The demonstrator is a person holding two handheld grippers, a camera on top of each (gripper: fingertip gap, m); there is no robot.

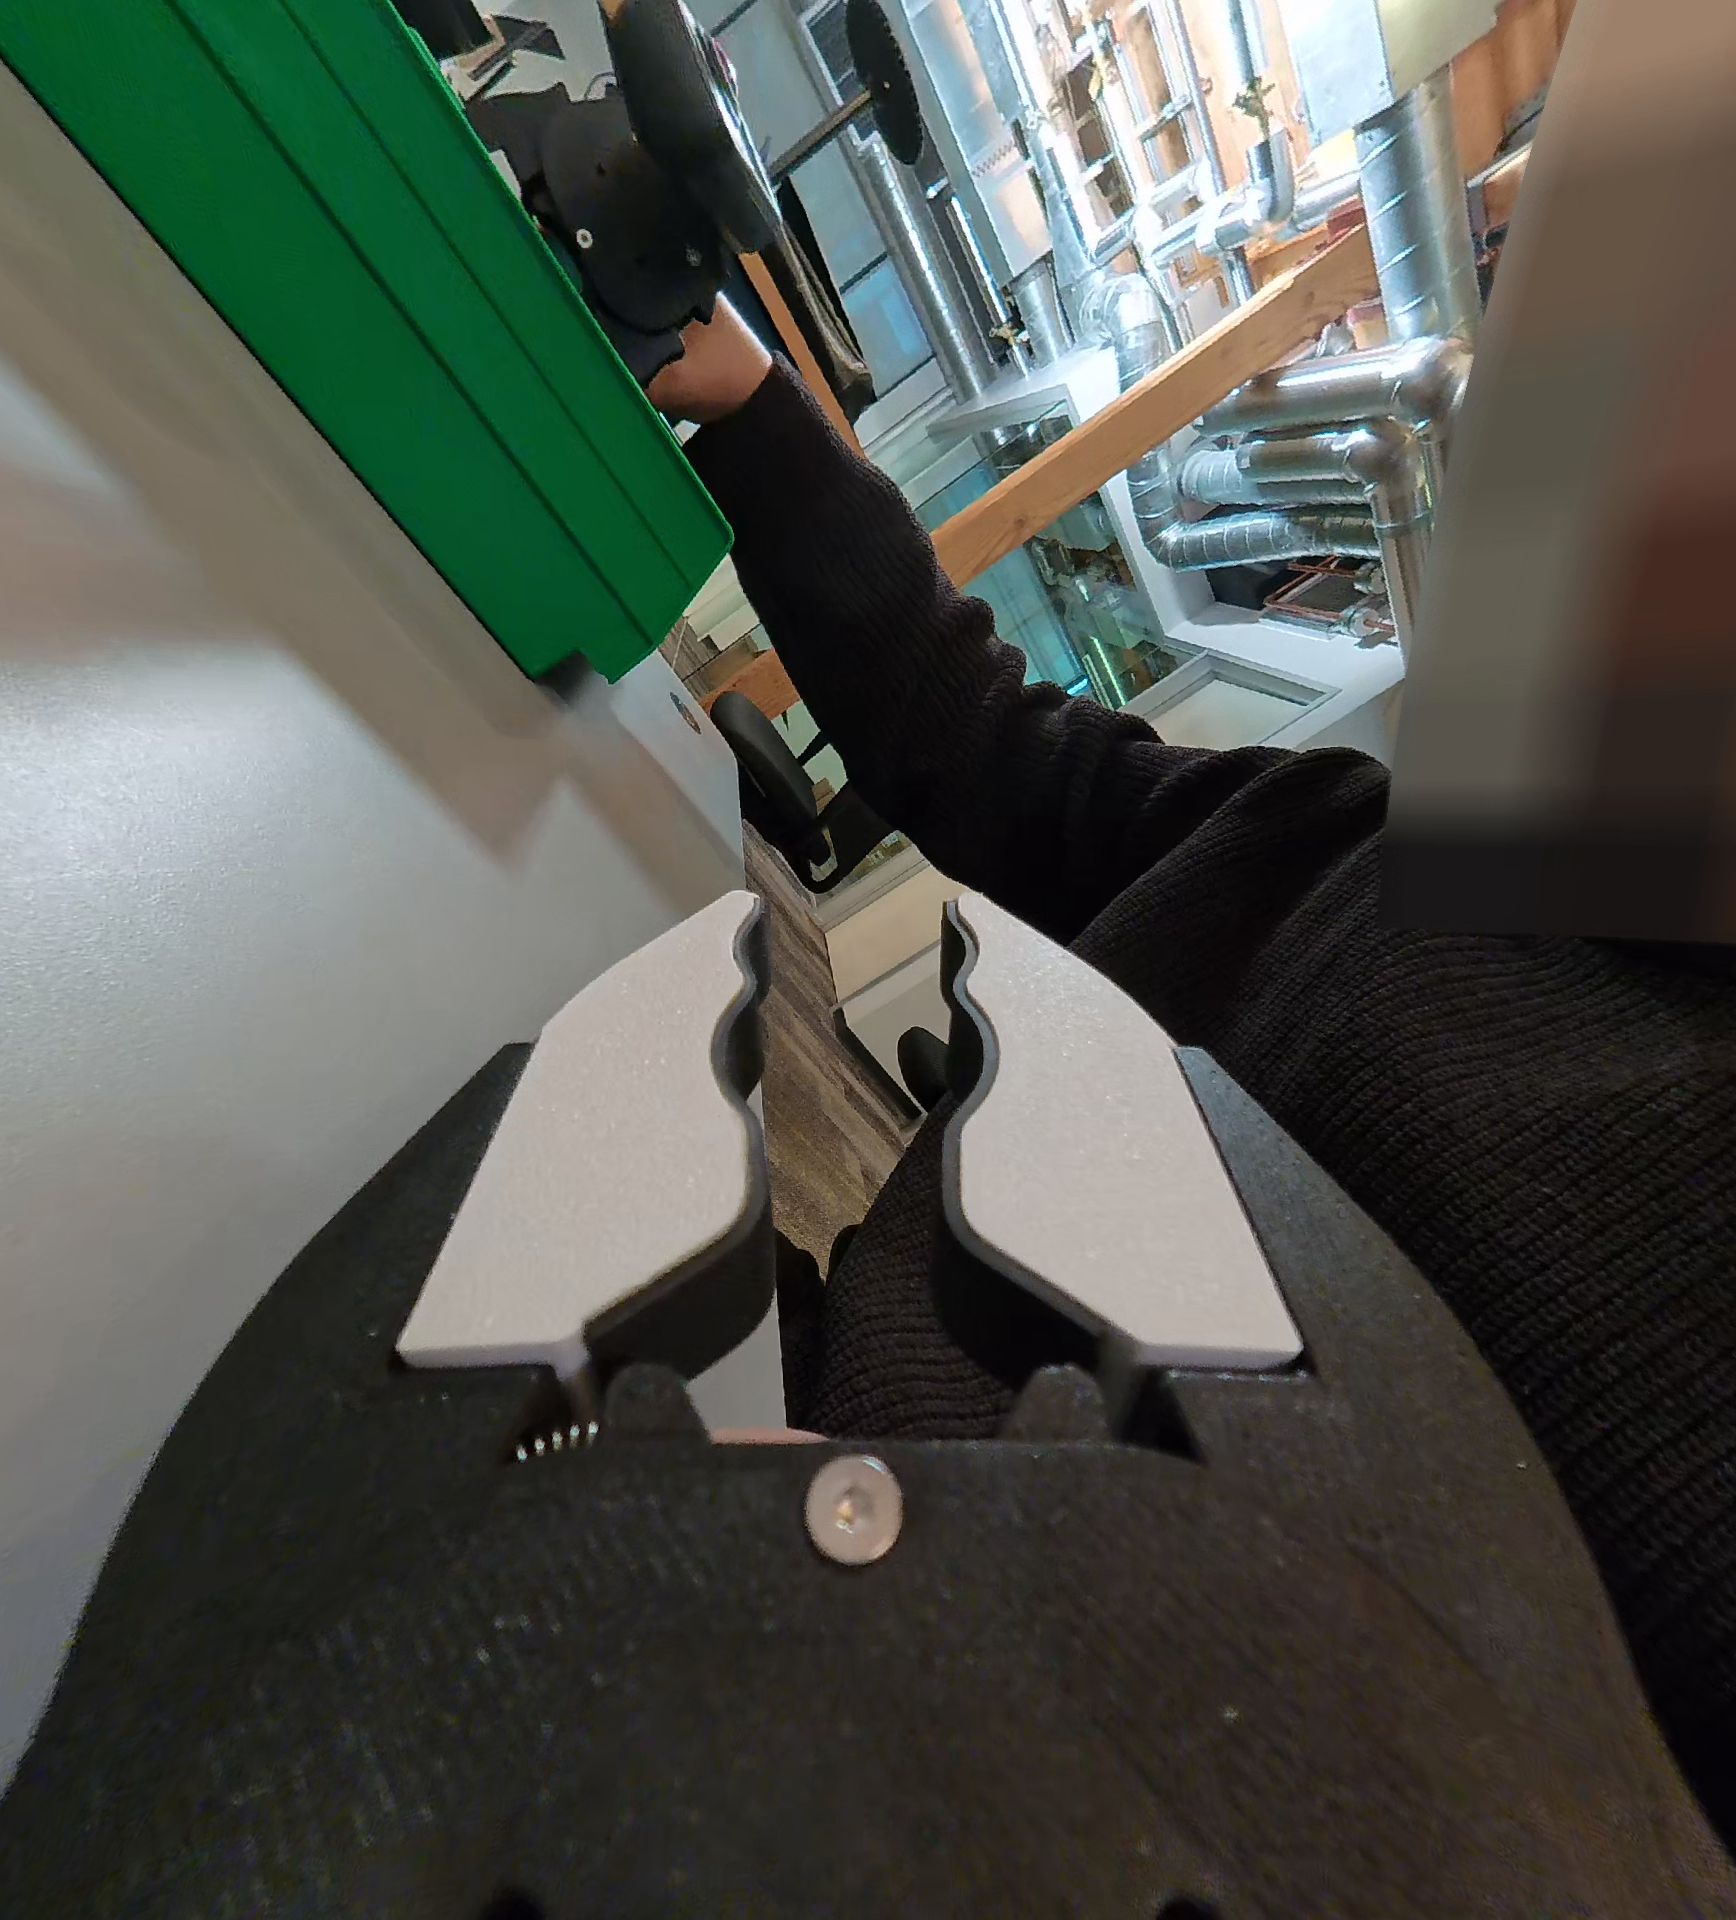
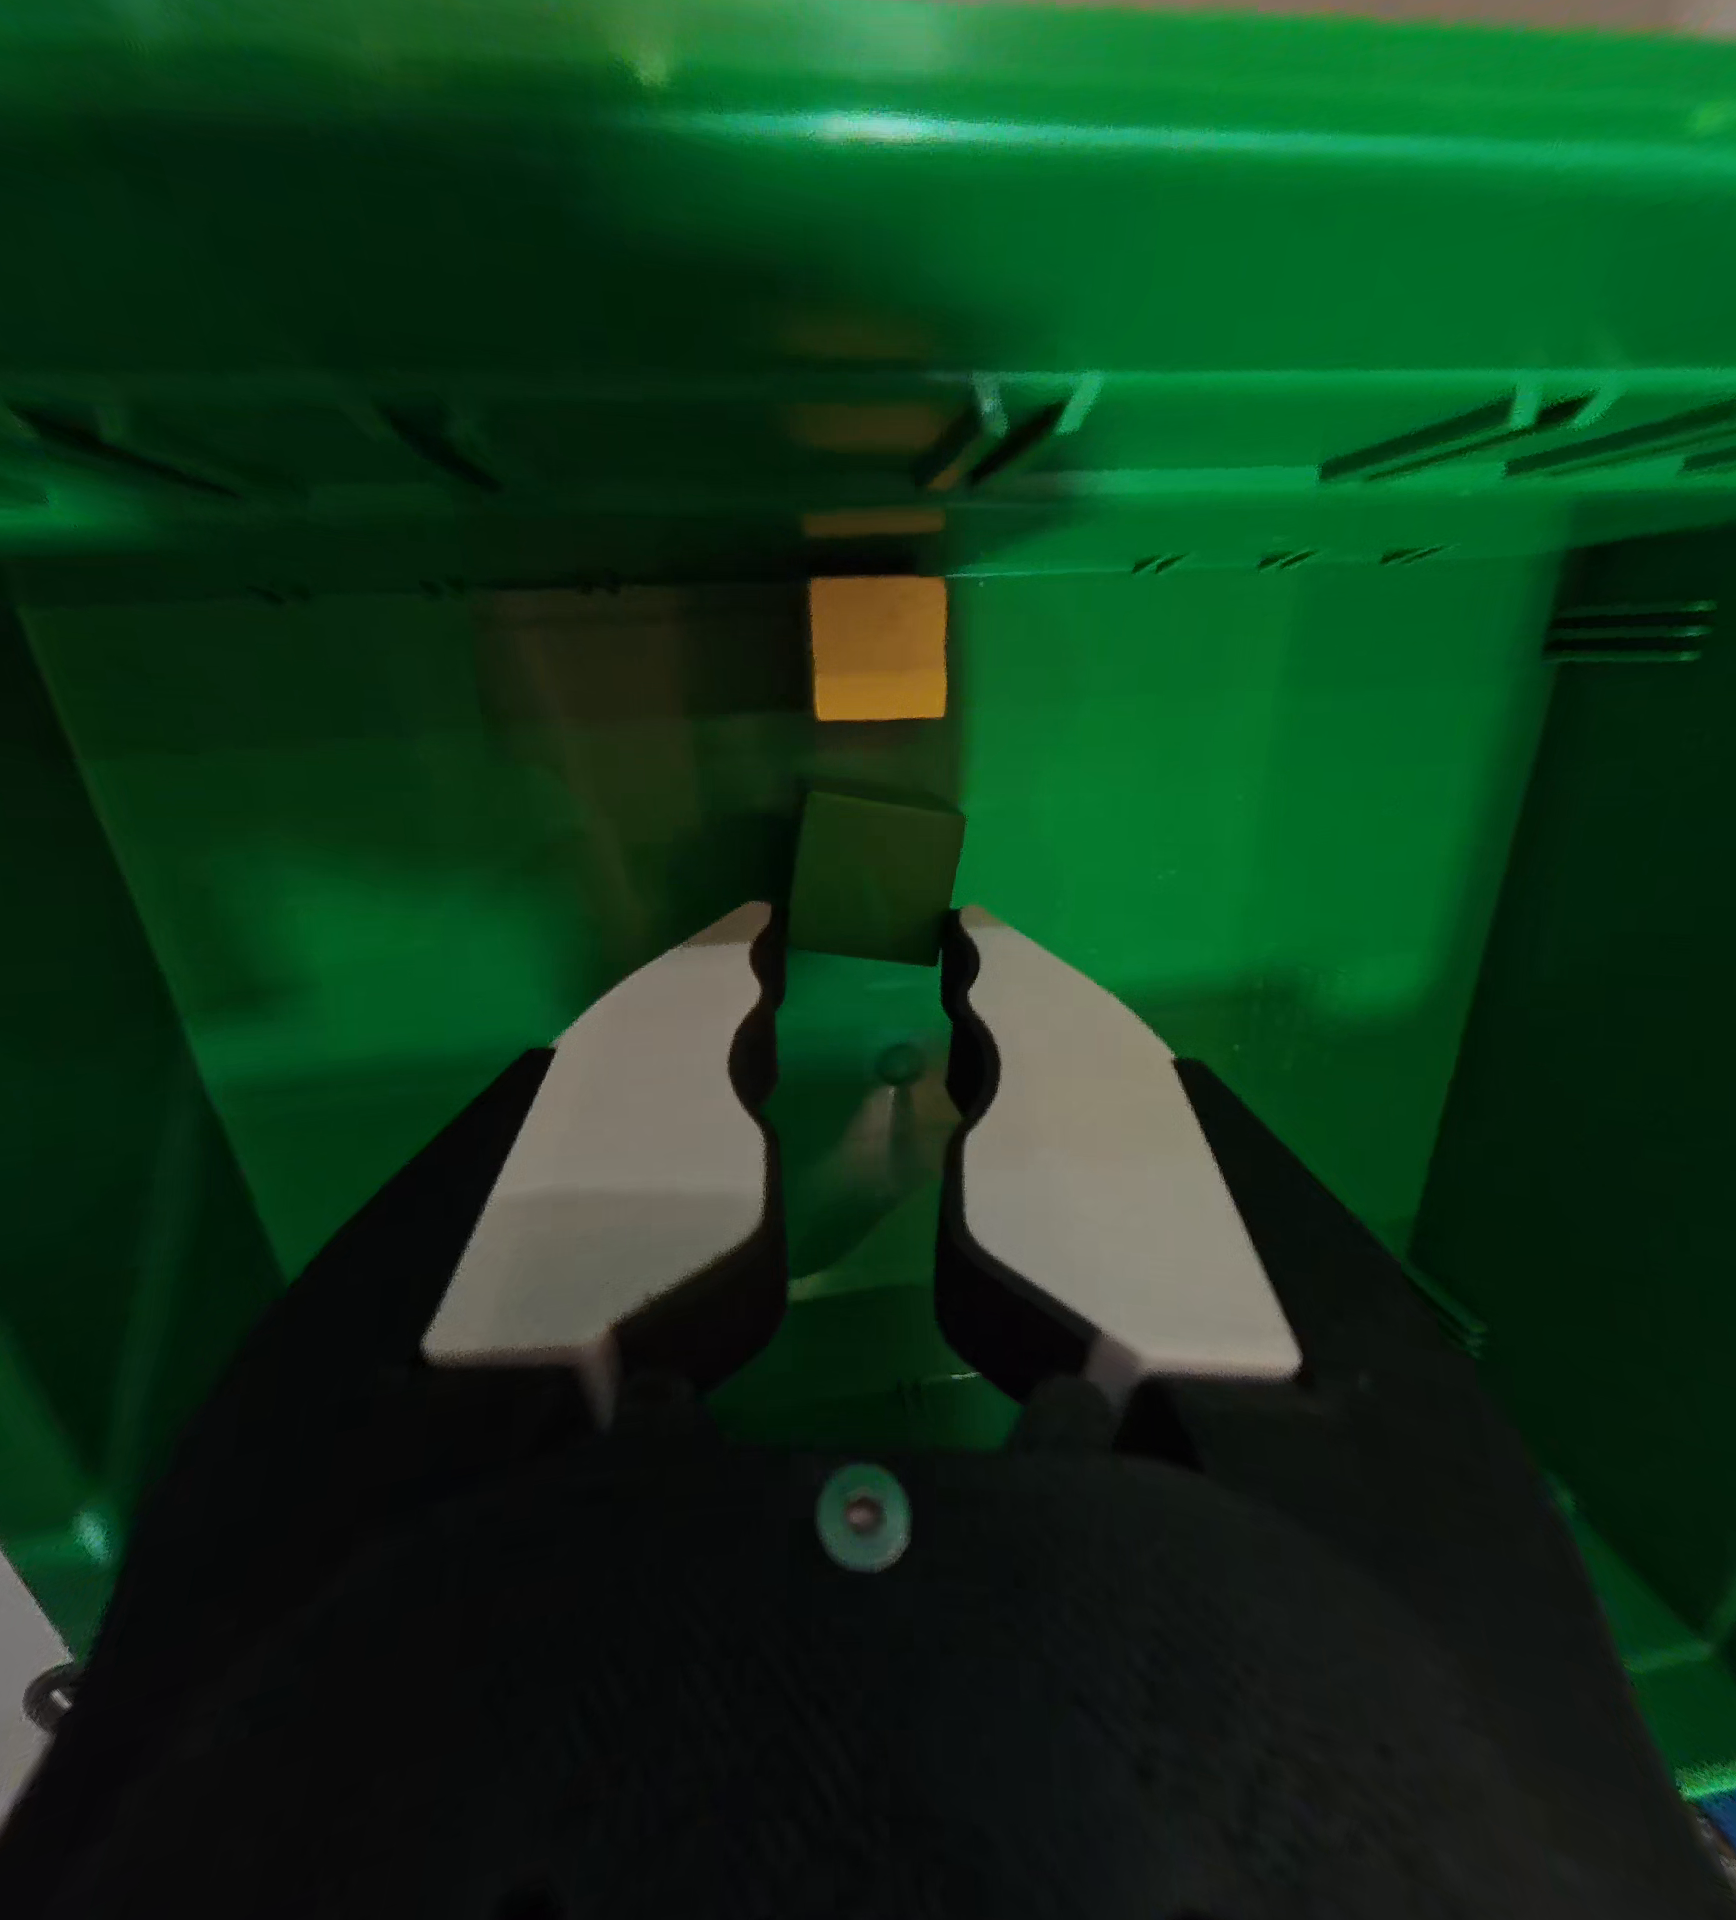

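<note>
Right wrist view first: the right gripper sits closest, its pale fingers partly closed with a modest gap, and a small green block sits right at the tips, pinched between them as far as I can tell, edges touching both sides. Everything around it is the inside of a green bin, walls glossy and a bit motion-blurred, with a ribbed rim band running across the upper part. Further back, straight above the block, there's a yellow-orange square patch on the far wall; can't tell if it's a sticker, a cutout or a second block. Bottom left corner shows a sliver of pale surface outside the bin. The left wrist view gives the outside story instead: the left gripper has its fingers apart by a similar modest gap and nothing between them, just floor and a dark office chair showing through. Right beside it is the person's black knit sleeve, reaching up to the green bin's outer edge, which rests on a pale grey table. Far behind: silver ducts and a wooden beam.
</note>
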